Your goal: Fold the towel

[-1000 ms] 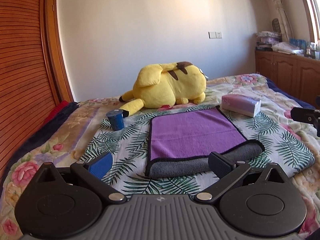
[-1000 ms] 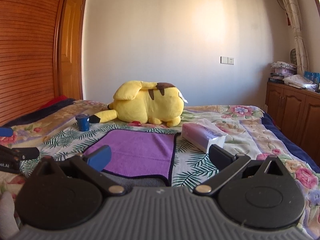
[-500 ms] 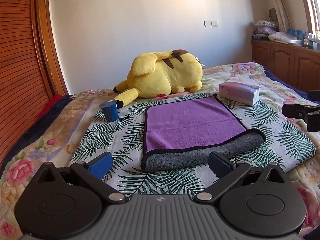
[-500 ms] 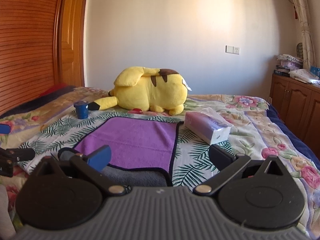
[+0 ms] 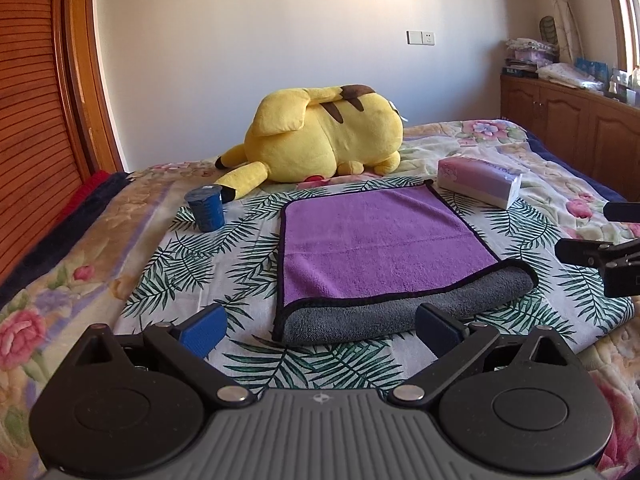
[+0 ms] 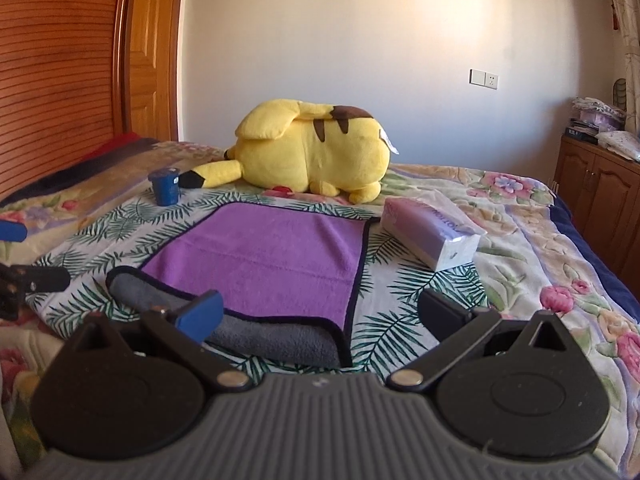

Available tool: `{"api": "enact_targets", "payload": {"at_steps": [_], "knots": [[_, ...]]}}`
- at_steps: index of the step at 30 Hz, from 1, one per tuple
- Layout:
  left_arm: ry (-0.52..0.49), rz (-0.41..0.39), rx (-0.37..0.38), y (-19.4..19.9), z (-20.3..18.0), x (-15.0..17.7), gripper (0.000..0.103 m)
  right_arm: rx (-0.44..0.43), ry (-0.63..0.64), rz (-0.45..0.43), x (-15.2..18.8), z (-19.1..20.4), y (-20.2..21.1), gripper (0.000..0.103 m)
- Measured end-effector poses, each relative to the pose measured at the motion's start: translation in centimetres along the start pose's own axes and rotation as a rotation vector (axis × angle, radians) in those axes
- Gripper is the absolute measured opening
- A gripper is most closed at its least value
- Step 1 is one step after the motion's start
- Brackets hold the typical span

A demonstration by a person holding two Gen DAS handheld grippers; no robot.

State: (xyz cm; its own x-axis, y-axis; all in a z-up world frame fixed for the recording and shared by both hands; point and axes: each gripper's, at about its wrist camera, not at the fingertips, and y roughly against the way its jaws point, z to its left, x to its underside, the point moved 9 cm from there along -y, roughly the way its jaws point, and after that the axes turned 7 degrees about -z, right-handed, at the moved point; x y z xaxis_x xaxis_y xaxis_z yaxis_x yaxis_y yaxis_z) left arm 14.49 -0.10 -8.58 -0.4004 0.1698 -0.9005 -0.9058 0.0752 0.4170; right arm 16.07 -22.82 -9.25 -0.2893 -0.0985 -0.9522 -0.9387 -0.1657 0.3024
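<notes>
A purple towel (image 5: 380,240) with a grey underside lies folded on the leaf-patterned bedspread; it also shows in the right wrist view (image 6: 272,256). Its grey folded edge (image 5: 400,312) faces me. My left gripper (image 5: 320,326) is open and empty, just short of that edge. My right gripper (image 6: 320,316) is open and empty over the towel's near right corner; its fingers (image 5: 588,252) show at the right of the left wrist view. The left gripper's fingers (image 6: 36,278) show at the left of the right wrist view.
A yellow plush toy (image 5: 320,140) lies behind the towel. A blue cup (image 5: 206,208) stands at the towel's left. A pink tissue pack (image 5: 478,180) lies at its far right. A wooden wardrobe (image 5: 36,100) stands left, cabinets (image 5: 568,120) right.
Both grippers have moved forward and lower toward the towel's near edge, so the towel looks larger. The towel itself has not moved. Both grippers stay open.
</notes>
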Motion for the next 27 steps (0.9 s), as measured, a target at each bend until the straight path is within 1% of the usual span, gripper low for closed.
{"api": "enact_targets", "payload": {"at_steps": [6,8,10,12,16,18,19,20,27], "knots": [[0.003,0.017,0.012,-1.2,0.3,0.1,0.081,0.007,0.023,0.021,0.3,-0.2,-1.1,0.103],[0.005,0.023,0.014,-1.7,0.5,0.1,0.078,0.008,0.026,0.028,0.3,-0.3,-1.5,0.103],[0.013,0.031,0.022,-2.1,0.7,0.1,0.073,0.008,0.029,0.034,0.5,-0.4,-1.8,0.103],[0.021,0.039,0.027,-2.6,0.9,0.2,0.071,0.008,0.032,0.041,0.6,-0.4,-2.1,0.103],[0.015,0.049,0.029,-3.5,1.1,0.3,0.070,0.008,0.039,0.052,0.8,-0.4,-2.6,0.102],[0.004,0.059,0.029,-3.9,1.2,0.4,0.069,0.007,0.040,0.060,0.9,-0.5,-3.0,0.098],[0.001,0.064,0.030,-4.1,1.2,0.5,0.069,0.006,0.038,0.066,1.0,-0.6,-3.2,0.093],[0.000,0.069,0.032,-4.3,1.3,0.5,0.069,0.002,0.035,0.074,1.1,-0.6,-3.4,0.092],[0.002,0.100,0.037,-6.1,1.6,1.0,0.069,-0.001,0.028,0.090,1.4,-0.9,-4.4,0.092]]}}
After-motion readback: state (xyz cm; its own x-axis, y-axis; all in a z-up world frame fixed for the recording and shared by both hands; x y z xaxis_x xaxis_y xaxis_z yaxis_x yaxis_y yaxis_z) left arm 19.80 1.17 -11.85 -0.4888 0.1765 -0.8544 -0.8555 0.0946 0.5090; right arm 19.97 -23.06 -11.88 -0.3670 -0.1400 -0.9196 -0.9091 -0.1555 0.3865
